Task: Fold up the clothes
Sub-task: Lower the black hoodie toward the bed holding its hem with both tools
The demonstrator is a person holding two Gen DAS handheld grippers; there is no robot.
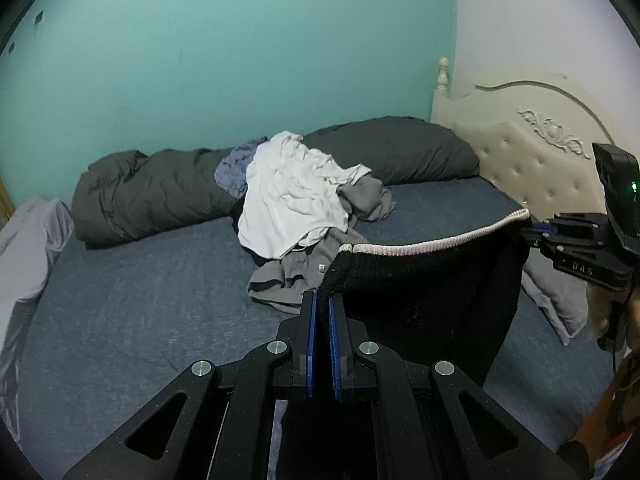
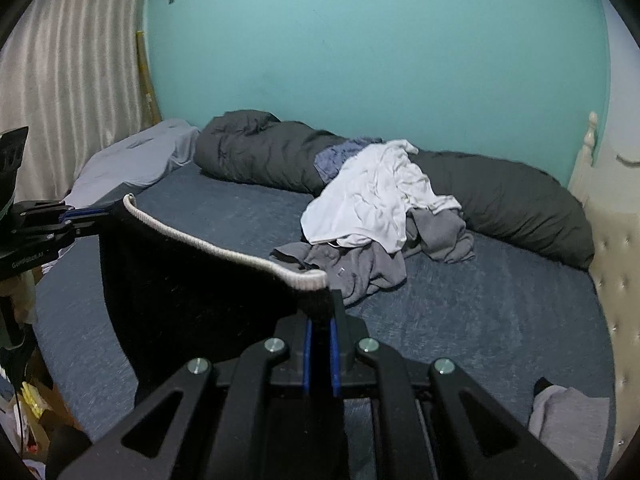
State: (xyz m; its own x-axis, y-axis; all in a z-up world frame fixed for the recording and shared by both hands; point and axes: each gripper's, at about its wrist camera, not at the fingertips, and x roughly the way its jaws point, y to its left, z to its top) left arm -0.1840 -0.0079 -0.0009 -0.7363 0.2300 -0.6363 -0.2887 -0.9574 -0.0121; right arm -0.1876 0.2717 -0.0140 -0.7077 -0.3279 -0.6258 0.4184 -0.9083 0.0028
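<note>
Nearest the cameras, the left gripper (image 1: 322,300) is closed on one top corner of a black knit garment (image 1: 432,300), its blue pads (image 1: 311,336) pressed against the fabric with only a narrow slit between them. The right gripper (image 2: 320,312) is clamped in the same way on the opposite top corner, black knit bunched between its fingers. Between the two, the garment's pale ribbed band (image 2: 224,254) runs in a sagging curve, and the black body hangs below it above the near edge of the bed (image 1: 132,300) (whether its lower edge touches the blue-grey sheet cannot be told). In the left wrist view the right gripper (image 1: 538,232) shows at the far right, at the end of the band; in the right wrist view the left gripper (image 2: 86,213) shows at the far left.

Further in, near the middle of the bed, lies a heap of unfolded clothes: a grey garment (image 1: 296,276) at the bottom, a crumpled white shirt (image 1: 292,200) draped over it, and a blue-purple piece (image 1: 234,170) behind. A small grey pillow (image 2: 568,420) sits at the near corner by the headboard. Along the far edge, against the teal wall (image 1: 224,40), a dark grey duvet (image 1: 152,196) is rolled lengthwise. The cream tufted headboard (image 1: 532,168) stands at the right end, and a lilac sheet (image 2: 132,160) is bunched at the far corner of the left end.
</note>
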